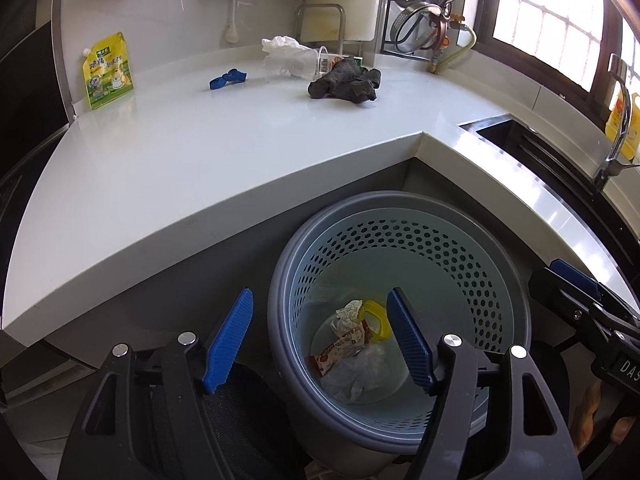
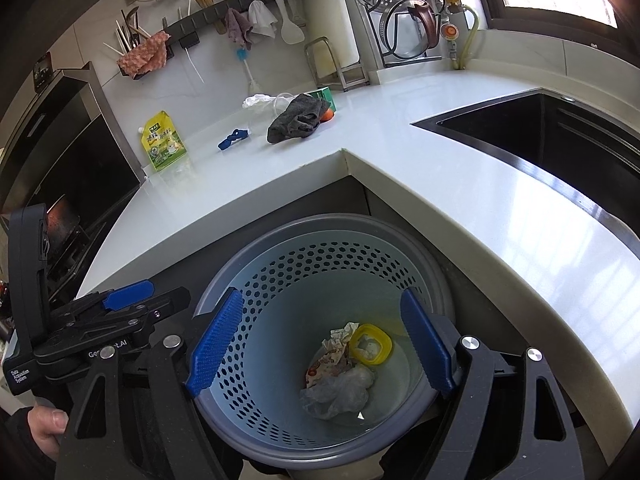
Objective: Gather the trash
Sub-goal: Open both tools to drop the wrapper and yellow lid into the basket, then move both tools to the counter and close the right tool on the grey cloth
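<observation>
Green carton [image 2: 325, 96] half hidden behind gray rag [image 2: 296, 118] — label unreadable

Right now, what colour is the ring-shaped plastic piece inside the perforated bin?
Yellow; the right wrist view shows it best.

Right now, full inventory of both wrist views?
trash bin: 1, grey-blue, on the floor in the counter's inner corner
bin contents: crumpled paper, yellow ring, red wrapper, clear plastic
countertop: 1, white, L-shaped
yellow pouch: 1, upright at the counter's left
blue scrap: 1, mid-counter
dark cloth: 1, grey, back of counter
white plastic bag: 1, behind the cloth
sink: 1, dark, right
left hand-held gripper: open, empty, over bin
right hand-held gripper: open, empty, over bin
</observation>
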The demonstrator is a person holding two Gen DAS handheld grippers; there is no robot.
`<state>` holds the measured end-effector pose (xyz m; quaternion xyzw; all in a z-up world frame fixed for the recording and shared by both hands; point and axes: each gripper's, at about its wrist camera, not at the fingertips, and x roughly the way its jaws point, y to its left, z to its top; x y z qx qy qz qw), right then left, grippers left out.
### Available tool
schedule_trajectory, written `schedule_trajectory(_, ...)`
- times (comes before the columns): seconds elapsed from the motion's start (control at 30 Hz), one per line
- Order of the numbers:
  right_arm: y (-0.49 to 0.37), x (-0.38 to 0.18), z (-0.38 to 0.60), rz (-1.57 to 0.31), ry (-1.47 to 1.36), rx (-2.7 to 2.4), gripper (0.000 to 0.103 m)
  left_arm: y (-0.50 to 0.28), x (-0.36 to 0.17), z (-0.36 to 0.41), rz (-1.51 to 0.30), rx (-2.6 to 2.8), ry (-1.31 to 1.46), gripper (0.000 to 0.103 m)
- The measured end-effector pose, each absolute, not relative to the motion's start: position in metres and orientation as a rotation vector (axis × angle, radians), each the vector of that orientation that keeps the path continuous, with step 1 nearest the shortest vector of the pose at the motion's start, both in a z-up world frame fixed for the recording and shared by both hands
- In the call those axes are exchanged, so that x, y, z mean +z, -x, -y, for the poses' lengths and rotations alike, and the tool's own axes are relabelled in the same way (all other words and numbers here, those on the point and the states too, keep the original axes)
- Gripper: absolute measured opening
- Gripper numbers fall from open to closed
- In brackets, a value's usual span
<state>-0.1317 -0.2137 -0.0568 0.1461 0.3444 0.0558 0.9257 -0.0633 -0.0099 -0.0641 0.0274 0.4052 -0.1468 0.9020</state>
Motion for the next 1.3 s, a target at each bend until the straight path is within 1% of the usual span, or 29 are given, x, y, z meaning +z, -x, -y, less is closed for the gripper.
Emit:
schedule_trajectory(0.1,0.127,-0.056,0.211,-0.709,-0.295,0.113,0.078,0.058,-0.062,0.008,-0.832,-0.299,-0.061,0.071)
schedule_trajectory(0.3,0.109,-0.047,0.206,-0.69,-0.281,0.112,0.078,0.037,-0.046,-0.002,-0.798,-0.288,-0.042,0.074)
schedule_trajectory(0.37,0.1,-0.042,0.202,-0.686,-0.267,0.112,0.078,0.026,-0.04,-0.006,-0.787,-0.284,-0.039,0.076)
schedule_trajectory(0.53,0.071,-0.027,0.194,-0.668,-0.231,0.121,0.078,-0.015,-0.021,-0.019,-0.759,-0.267,-0.019,0.077)
schedule_trajectory(0.67,0.04,-0.011,0.189,-0.651,-0.202,0.118,0.078,-0.048,-0.003,-0.032,-0.726,-0.25,0.005,0.082)
schedule_trajectory(0.93,-0.039,0.009,0.187,-0.649,-0.207,0.092,0.078,-0.116,0.019,-0.056,-0.674,-0.18,0.006,0.087)
schedule_trajectory(1.03,-0.067,0.012,0.185,-0.656,-0.195,0.079,0.078,-0.142,0.021,-0.065,-0.673,-0.162,0.009,0.089)
schedule_trajectory(1.3,-0.132,0.009,0.186,-0.682,-0.212,0.051,0.078,-0.207,0.013,-0.071,-0.701,-0.129,0.012,0.089)
